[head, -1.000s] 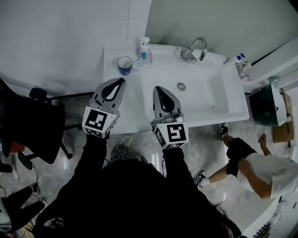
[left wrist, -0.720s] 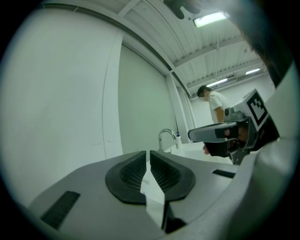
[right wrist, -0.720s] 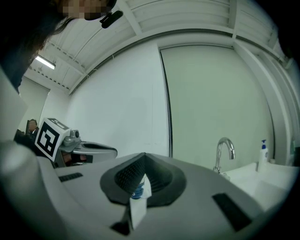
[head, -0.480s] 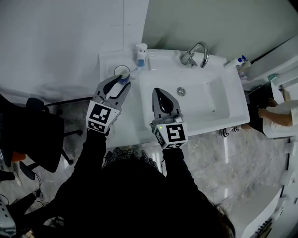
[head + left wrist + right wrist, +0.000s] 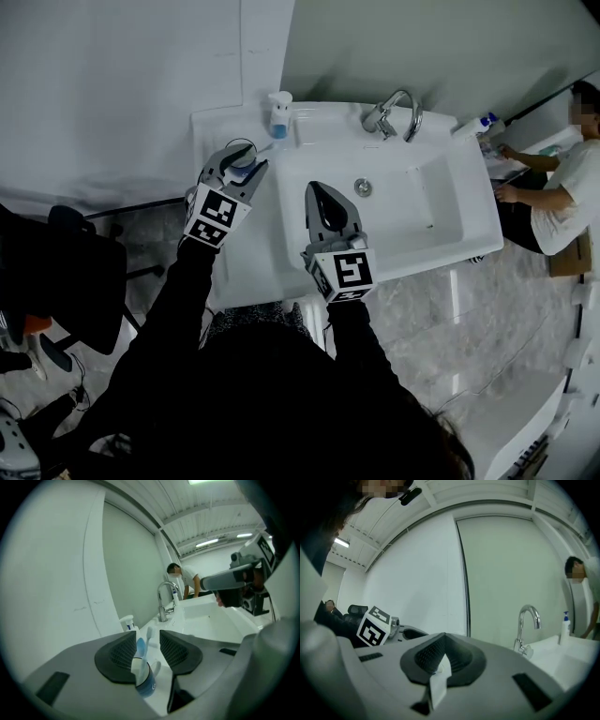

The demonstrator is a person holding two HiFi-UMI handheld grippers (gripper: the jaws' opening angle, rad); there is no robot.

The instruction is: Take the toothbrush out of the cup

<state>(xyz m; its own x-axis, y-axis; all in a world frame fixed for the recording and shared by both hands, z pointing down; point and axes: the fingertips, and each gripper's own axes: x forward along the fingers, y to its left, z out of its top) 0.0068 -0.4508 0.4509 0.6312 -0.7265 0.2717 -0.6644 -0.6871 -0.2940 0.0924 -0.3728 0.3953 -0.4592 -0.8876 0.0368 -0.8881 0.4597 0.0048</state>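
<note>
At a washroom sink's white bench (image 5: 211, 131), seen from overhead, a person in dark sleeves (image 5: 169, 319) works a hand-held gripper in each hand. A dark chair (image 5: 56, 267) stands on the floor at the person's 9 o'clock.

Nearest, the right hand-held gripper (image 5: 321, 195) hangs over the front rim of the basin (image 5: 422, 216), pointing to 12 o'clock. Its jaws are pressed together. A small white strip (image 5: 437, 684) shows at their seam, and whether it is pinched there cannot be told.

At its 10 o'clock, the left hand-held gripper (image 5: 244, 161) reaches onto the bench's left corner, its jaws spread wide after just opening. Between them stands the blue cup (image 5: 146, 682) with the toothbrush (image 5: 148, 634) inside. The brush's pale head rises level with the ribbed pads (image 5: 123, 653), which flank it on either side without pressing on it.

Just beyond the cup, at its 1 o'clock, a white pump bottle (image 5: 278, 114) sits against the wall. Farther along the back edge, at 3 o'clock from the bottle, the chrome tap (image 5: 394, 108) arches over the basin. Past the sink's far right end, a second person (image 5: 562, 187) in a white top leans toward a ledge.
</note>
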